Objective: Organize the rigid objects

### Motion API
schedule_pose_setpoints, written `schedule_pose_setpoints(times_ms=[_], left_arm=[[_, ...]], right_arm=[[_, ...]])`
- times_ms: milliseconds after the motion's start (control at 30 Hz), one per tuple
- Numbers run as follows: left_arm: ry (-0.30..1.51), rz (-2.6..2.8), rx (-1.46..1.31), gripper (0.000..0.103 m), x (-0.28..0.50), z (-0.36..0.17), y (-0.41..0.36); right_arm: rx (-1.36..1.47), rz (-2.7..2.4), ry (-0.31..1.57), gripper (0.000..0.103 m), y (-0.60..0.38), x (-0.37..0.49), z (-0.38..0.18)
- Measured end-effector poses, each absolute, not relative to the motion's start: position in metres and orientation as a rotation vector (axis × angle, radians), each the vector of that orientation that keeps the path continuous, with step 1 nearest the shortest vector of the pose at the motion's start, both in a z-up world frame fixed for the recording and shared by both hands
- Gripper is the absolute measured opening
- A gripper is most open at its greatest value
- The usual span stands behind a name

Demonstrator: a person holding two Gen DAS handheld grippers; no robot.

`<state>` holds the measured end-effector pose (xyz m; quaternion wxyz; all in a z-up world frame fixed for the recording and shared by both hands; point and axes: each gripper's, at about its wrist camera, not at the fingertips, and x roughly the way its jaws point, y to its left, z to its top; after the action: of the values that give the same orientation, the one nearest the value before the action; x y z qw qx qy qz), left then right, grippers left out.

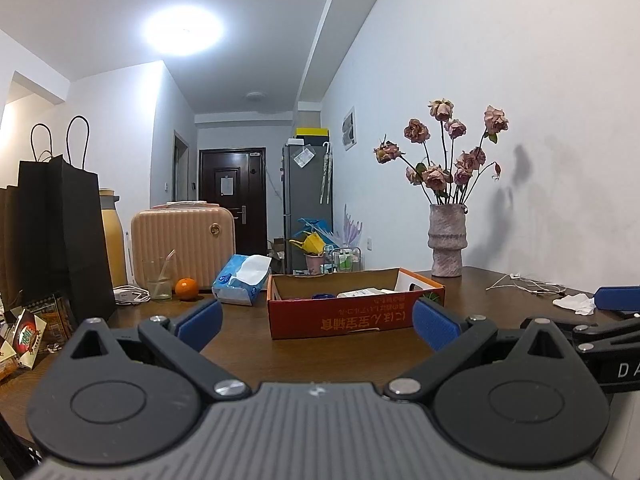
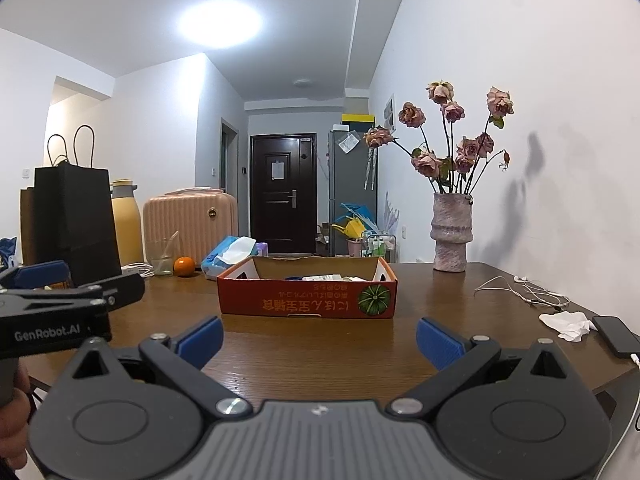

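Hovering low over a dark wooden table (image 2: 320,360), both claws are released and grasp nothing: the left gripper (image 1: 318,322) and the right gripper (image 2: 319,338) each have blue pads spread wide with bare wood between them. Straight ahead of both sits a shallow red cardboard box (image 2: 308,300) printed with a green pumpkin; white packets and something blue lie inside it, too low to make out. Ahead and right of the right claw, a ribbed pink vase (image 2: 451,232) of wilted roses stands against the white wall, and nearer on that side lie white earphone cables (image 2: 524,290), a crumpled tissue (image 2: 568,322) and a dark phone (image 2: 616,334) at the table's edge. Ahead and left of the left claw are a tissue pack (image 1: 240,280), an orange (image 1: 186,289), a glass (image 1: 158,278) with a straw, a peach suitcase (image 1: 182,246), a yellow flask (image 1: 112,236), black paper bags (image 1: 60,232) and snack packets (image 1: 28,338). Beyond the table a corridor runs to a dark door (image 2: 283,194), with a grey fridge (image 1: 307,204) to its right and a round ceiling light (image 1: 183,30) glaring overhead
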<state>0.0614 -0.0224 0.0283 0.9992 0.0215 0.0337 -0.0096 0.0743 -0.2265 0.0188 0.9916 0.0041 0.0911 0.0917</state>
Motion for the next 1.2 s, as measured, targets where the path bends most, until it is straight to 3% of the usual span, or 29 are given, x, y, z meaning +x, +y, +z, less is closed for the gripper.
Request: schedule_pose_setpoints(times_ms=[1200], left_arm=[[0.061,-0.03,0.048,0.103,0.0601,0.0286,-0.0247]], right_arm=[[0.013,0.177,0.184,0.103,-0.2272,0.0731,0.0179]])
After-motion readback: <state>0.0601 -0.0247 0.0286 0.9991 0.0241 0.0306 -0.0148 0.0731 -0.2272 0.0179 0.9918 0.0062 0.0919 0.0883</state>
